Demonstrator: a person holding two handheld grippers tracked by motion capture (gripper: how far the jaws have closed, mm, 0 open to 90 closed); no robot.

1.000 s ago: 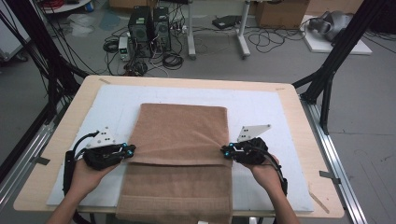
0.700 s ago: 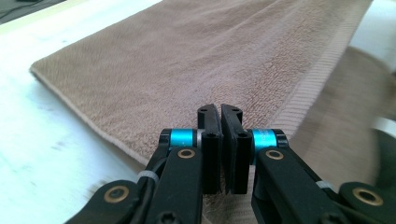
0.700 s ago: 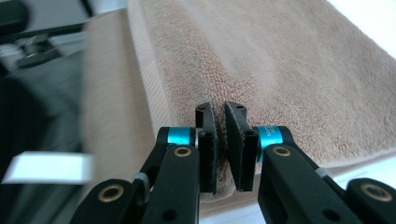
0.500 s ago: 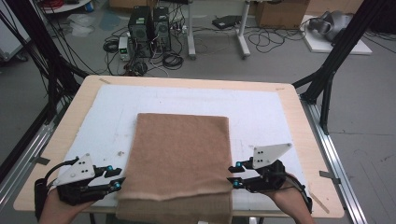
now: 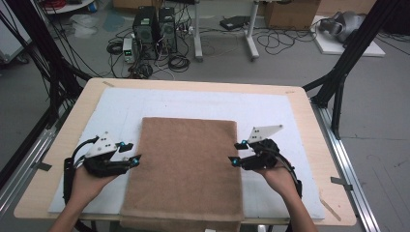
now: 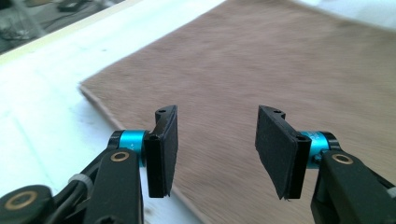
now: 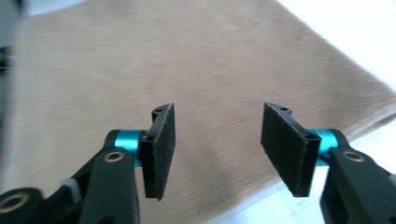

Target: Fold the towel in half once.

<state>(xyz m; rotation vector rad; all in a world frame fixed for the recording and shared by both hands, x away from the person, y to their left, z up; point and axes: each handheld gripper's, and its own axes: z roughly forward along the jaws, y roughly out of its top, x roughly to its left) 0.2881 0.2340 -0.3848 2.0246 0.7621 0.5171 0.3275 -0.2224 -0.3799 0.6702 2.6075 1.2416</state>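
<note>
High view showed your left gripper (image 5: pixel 129 153) and right gripper (image 5: pixel 238 152) flanking the folded brown towel (image 5: pixel 186 166) on the white mat (image 5: pixel 270 111), both jaws just opened halfway, gripping nothing.

Lighting was even and diffuse from overhead; no hard shadows fell on the table (image 5: pixel 309 116), only a soft, faint one under each hand. The white mat (image 5: pixel 193 104) read bright, near overexposed at the upper corners of both gripper views. High view was soft and low in detail, with mild bending of straight edges toward the frame borders. In both gripper views the black pads (image 6: pixel 164 149) were sharp while the brown towel (image 7: pixel 187 60) behind was smeared and out of focus.
</note>
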